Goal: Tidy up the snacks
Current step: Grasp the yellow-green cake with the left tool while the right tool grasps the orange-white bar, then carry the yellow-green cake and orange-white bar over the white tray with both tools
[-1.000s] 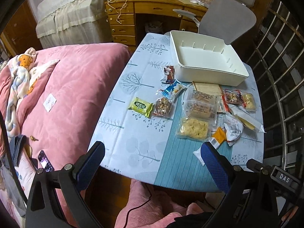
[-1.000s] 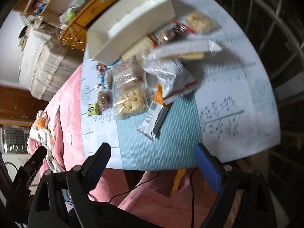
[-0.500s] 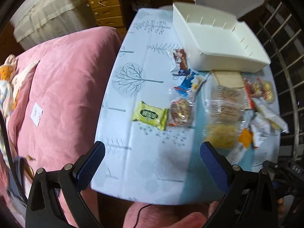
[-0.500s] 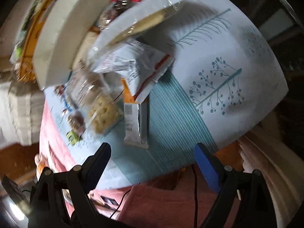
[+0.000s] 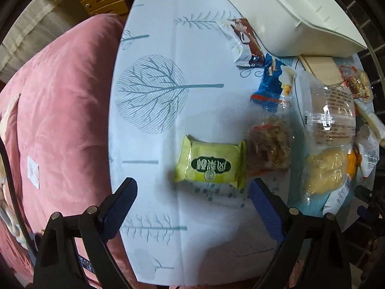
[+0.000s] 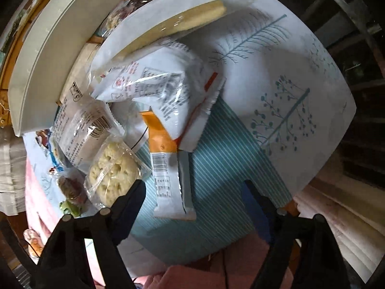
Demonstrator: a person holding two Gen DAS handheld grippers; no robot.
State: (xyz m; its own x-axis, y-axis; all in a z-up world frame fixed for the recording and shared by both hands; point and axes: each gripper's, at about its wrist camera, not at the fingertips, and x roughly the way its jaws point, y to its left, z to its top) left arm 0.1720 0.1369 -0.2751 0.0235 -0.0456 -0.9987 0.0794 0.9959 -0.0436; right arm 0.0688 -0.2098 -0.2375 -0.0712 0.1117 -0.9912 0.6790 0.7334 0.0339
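Note:
Snacks lie on a tree-print tablecloth point(image 5: 168, 48) beside a white bin point(image 5: 300, 19). My left gripper point(image 5: 192, 190) points down just above a yellow-green pack point(image 5: 211, 163). Its jaws are closing and wide apart, and the pack lies just ahead of the tips, untouched. A brown nut pack point(image 5: 269, 149) lies against the green one. My right gripper point(image 6: 195, 190) hangs over an orange-and-white bar pack point(image 6: 168, 168). Its jaws are closing with the bar's end between the tips, and the pads are clear of it. The bin point(image 6: 55, 60) shows at upper left.
A white bag point(image 6: 156, 84), a round cracker pack point(image 6: 113, 175) and a long bread pack point(image 6: 173, 24) crowd the bar. A blue pack point(image 5: 270, 84) and a clear pack point(image 5: 332, 118) lie near the bin. A pink quilt point(image 5: 60, 120) borders the table's left edge.
Both grippers have sunk towards the table and rolled. The left now hangs over the green pack, the right over the orange bar. Both pairs of jaws stand a little narrower.

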